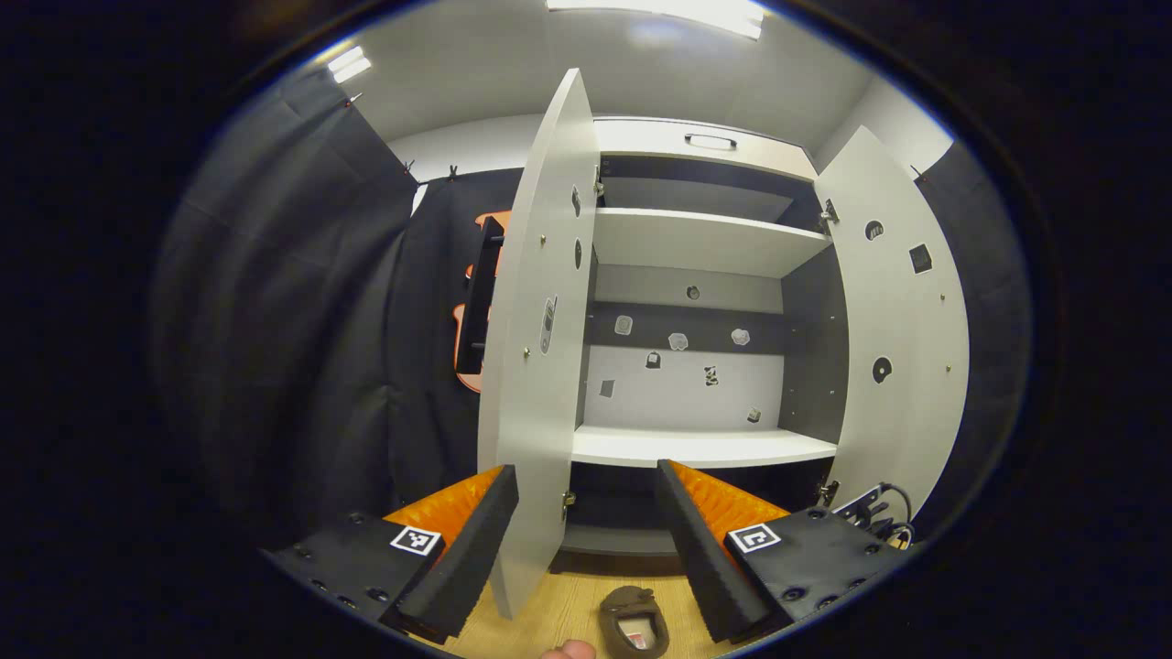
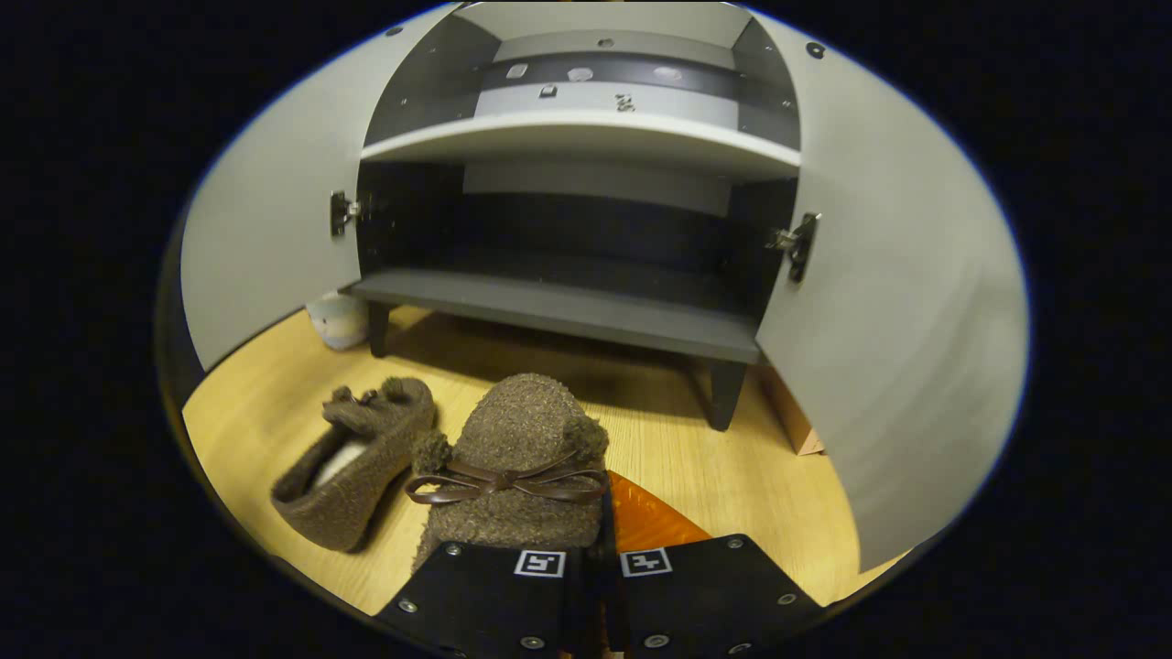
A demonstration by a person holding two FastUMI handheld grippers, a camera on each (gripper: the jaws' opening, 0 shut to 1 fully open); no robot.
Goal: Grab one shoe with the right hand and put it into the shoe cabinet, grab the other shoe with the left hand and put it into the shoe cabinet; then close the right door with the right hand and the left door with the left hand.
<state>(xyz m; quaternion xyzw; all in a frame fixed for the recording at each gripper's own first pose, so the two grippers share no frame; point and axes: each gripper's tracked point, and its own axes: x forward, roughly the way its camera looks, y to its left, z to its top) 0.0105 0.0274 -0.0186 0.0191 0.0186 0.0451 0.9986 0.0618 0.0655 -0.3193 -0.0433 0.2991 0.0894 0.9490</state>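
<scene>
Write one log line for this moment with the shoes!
right gripper: shut on shoe | left gripper: open, raised | other shoe: on floor | cabinet doors: both open

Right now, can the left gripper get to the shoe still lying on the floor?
Probably yes. The left gripper is open and holds nothing, the other shoe lies uncovered on the wooden floor, though the left door stands close.

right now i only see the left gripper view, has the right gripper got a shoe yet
Observer: Yes, the right gripper is shut on the heel of the brown woolly shoe with a leather bow.
Operator: wheres the other one
Observer: The second brown woolly shoe lies on the wooden floor just beside the held one, toe toward the cabinet's dark bottom shelf.
</scene>
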